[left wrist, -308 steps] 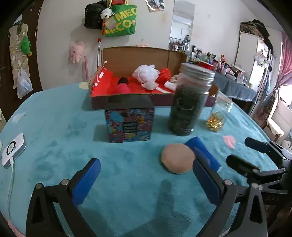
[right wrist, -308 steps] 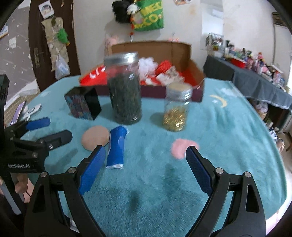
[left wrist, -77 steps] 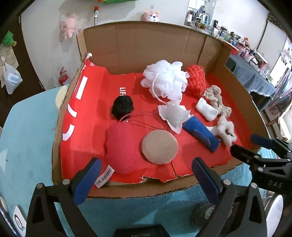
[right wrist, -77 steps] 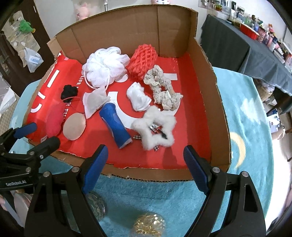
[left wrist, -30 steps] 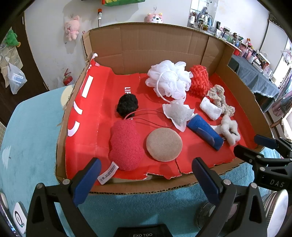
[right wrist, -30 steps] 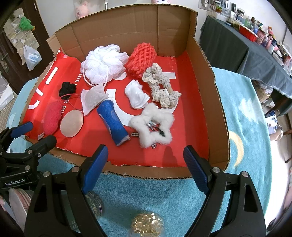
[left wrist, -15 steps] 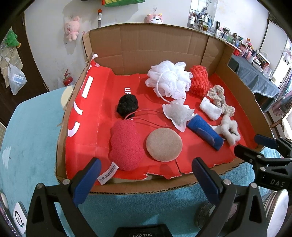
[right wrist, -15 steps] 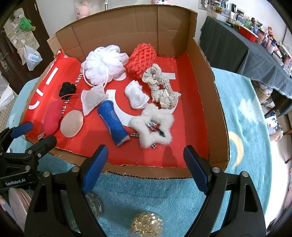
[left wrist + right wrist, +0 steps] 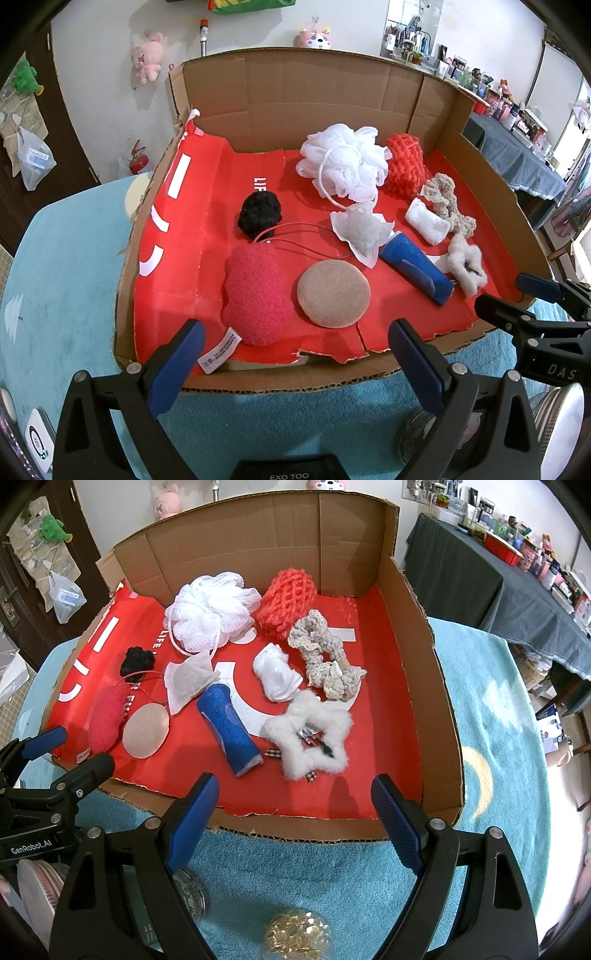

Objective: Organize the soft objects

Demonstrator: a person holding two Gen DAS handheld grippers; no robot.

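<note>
Both grippers, left gripper (image 9: 295, 354) and right gripper (image 9: 293, 806), hang released and empty before the cardboard box (image 9: 417, 602), where the tan round pad (image 9: 333, 293) lies beside the blue roll (image 9: 415, 269).

Both grippers: jaws wide apart, nothing held.
Left gripper (image 9: 291, 363) and right gripper (image 9: 295, 818) sit side by side, each angled steeply downward, blue pads clear of contact.

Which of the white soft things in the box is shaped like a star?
The fluffy white star, lying nearest the box's front edge beside the blue roll. The white mesh pouf is a round ruffled ball, and the small white cloth is a crumpled bundle.
</note>
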